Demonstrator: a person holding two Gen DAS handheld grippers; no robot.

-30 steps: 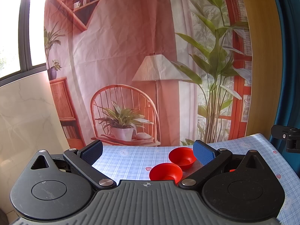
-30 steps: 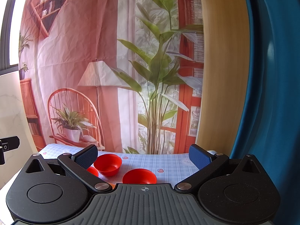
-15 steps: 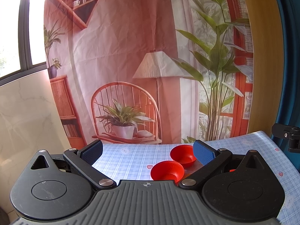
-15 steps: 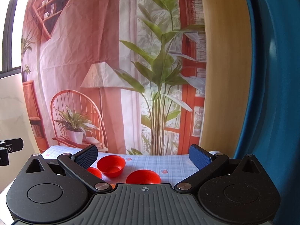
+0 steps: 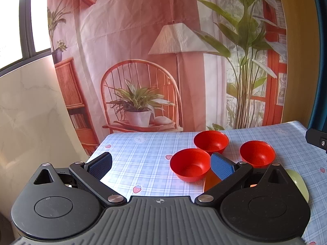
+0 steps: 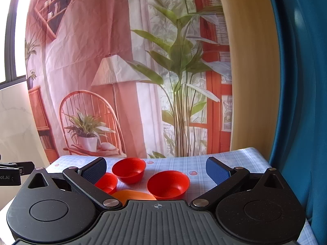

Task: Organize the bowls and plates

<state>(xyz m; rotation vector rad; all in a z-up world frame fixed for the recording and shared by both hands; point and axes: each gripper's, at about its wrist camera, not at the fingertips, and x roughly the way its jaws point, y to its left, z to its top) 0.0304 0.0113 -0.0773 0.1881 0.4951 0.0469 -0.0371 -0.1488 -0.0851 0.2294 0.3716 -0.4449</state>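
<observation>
- Left gripper (image 5: 161, 166), right gripper (image 6: 155, 170): jaws spread wide, empty.
- Three red bowls (image 5: 190, 167) beside orange plate (image 6: 133, 196) on counter (image 5: 143, 153).
- Suggest: pinch one rim, nest straight down.

bowls (image 5: 191, 167) red | plate (image 6: 133, 196) orange | tablecloth (image 5: 143, 159) blue plaid, strawberries

"What did the surfaces look like?"

"The three red bowls (image 5: 190, 166) looked like smooth, slightly glossy plastic. The checked tablecloth (image 5: 143, 163) had a faint sheen, like oilcloth. The backdrop (image 5: 132, 40) was creased printed cloth."

"And the tools?"

"The left gripper (image 5: 161, 164) was matt black plastic with textured blue pads (image 5: 221, 166) and bright metal rivets (image 5: 115, 198)."
</observation>
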